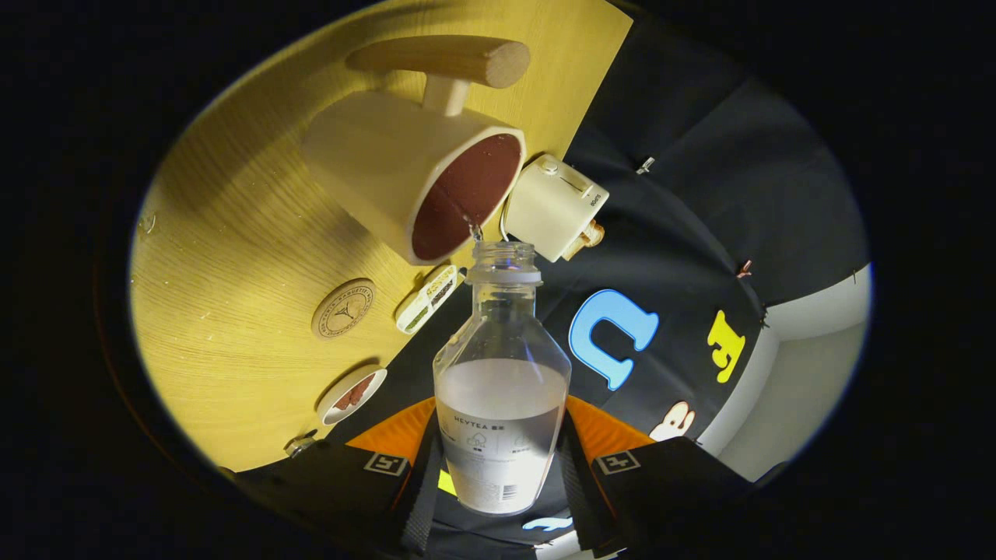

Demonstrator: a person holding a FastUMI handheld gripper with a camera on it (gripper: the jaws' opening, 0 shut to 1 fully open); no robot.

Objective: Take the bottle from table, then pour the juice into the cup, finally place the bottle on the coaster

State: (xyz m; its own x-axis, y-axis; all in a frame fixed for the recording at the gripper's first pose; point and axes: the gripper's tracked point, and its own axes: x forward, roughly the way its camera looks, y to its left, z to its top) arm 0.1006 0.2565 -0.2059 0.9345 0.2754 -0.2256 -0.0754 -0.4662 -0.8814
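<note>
My gripper (502, 447) is shut on a clear bottle (502, 365), one finger (393, 439) on each side of its lower body. The bottle has no cap and is roughly half full of pale, cloudy juice. It is tipped toward the table, with its mouth just at the rim of a cream cup (405, 171). The cup has a brown inside and a wooden handle, and a small drop hangs between the bottle's mouth and the rim. A round wooden coaster (343, 309) lies on the yellow wooden table (233, 257), beside the cup and apart from the bottle.
A cream cylindrical device (554, 206) stands at the table's edge right beside the cup. Near the same edge lie a small white rectangular object (426, 299), a small round white-rimmed dish (352, 393) and a small metal piece (299, 445). Beyond the edge hangs the black booth wall.
</note>
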